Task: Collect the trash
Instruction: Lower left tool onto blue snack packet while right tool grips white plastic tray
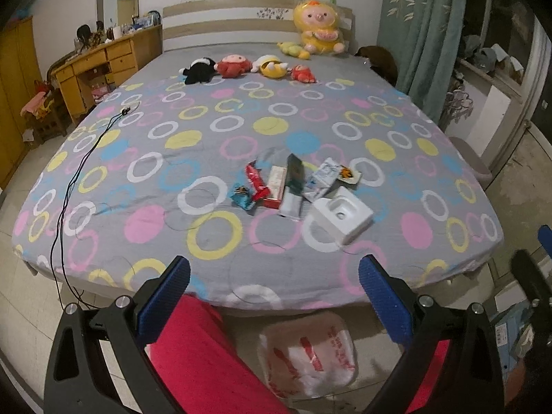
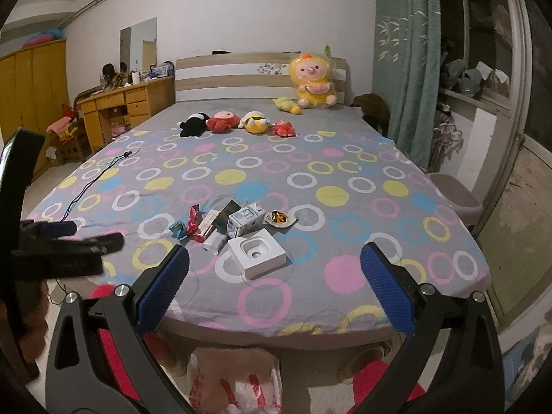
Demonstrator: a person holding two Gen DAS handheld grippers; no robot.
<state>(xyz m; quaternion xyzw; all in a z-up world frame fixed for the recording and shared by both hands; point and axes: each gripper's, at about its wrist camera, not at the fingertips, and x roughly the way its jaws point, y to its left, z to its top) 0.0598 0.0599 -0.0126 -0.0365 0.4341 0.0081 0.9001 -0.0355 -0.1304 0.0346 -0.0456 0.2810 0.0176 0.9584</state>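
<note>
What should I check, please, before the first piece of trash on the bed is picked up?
1. Left hand-held gripper open and holding nothing: ok.
2. Right hand-held gripper open and holding nothing: ok.
3. Trash grouped near the foot of the bed, nothing lying on top of the white box tray: ok.
4. Plastic bag on the floor below the bed edge, ready to receive: position ok; whether its mouth is open, cannot tell.
5. Black cable lies apart from the trash: ok.
6. Plush toys far from the trash: ok.
</note>
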